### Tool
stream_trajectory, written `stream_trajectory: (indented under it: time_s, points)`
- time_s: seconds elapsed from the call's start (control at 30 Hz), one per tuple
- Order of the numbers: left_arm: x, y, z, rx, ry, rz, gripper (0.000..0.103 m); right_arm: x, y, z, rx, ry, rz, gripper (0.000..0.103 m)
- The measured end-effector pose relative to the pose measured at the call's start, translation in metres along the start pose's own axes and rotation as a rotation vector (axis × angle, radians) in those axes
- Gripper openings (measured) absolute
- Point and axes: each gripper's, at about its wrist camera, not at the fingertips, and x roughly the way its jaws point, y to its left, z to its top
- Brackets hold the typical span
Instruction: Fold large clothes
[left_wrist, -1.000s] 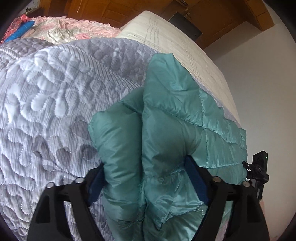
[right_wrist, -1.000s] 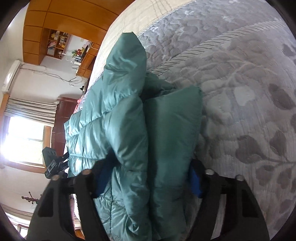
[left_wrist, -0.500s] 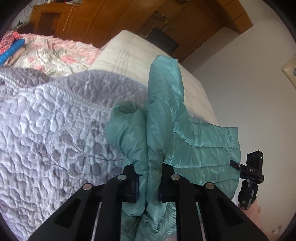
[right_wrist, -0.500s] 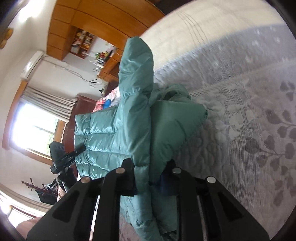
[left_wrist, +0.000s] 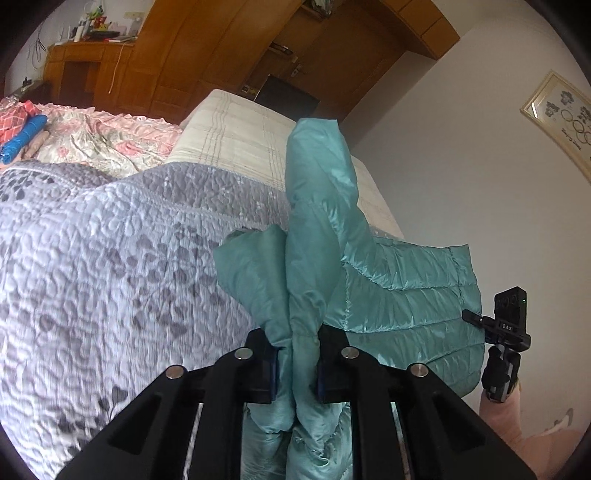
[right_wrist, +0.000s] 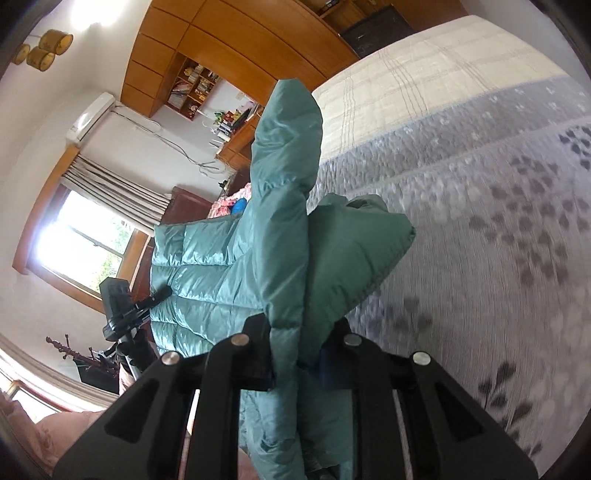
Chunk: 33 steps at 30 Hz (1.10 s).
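The left hand-held gripper (left_wrist: 295, 363) and the right hand-held gripper (right_wrist: 297, 360) each clench a bunched fold of a shiny teal quilted puffer jacket (left_wrist: 399, 295), lifting it above a bed with a grey leaf-patterned quilted bedspread (left_wrist: 110, 258). In the left wrist view, the other gripper's small black camera unit (left_wrist: 511, 317) reads "DAS". A framed picture (left_wrist: 565, 118) on the white wall bears writing too small to read.

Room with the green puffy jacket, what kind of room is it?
Most likely a bedroom at home: the jacket hangs over a bed with a grey quilted bedspread, with wooden wardrobes and a curtained window around it.
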Motion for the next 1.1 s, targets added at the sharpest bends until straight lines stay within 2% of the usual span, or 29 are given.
stream_trajectory:
  time_s: [0.2, 0.47, 0.7, 0.87, 1.0, 1.1]
  points:
    - [-0.007, 0.006, -0.049, -0.009, 0.056, 0.067, 0.015, 0.016, -0.007, -0.047, 0.047, 0.072, -0.029, 0.016]
    - [0.033, 0.044, -0.103, -0.036, 0.160, 0.203, 0.017, 0.063, -0.052, -0.085, 0.146, 0.157, -0.118, 0.016]
    - [0.068, 0.072, -0.126, -0.017, 0.198, 0.254, 0.026, 0.097, -0.092, -0.100, 0.204, 0.195, -0.161, 0.020]
    - [0.080, 0.079, -0.137, -0.008, 0.205, 0.261, 0.030, 0.110, -0.110, -0.107, 0.245, 0.194, -0.130, 0.023]
    - [0.081, 0.079, -0.140, -0.002, 0.208, 0.271, 0.031, 0.112, -0.110, -0.107, 0.233, 0.196, -0.143, 0.025]
    - [0.076, 0.077, -0.133, -0.026, 0.214, 0.289, 0.034, 0.102, -0.093, -0.105, 0.223, 0.190, -0.178, 0.032]
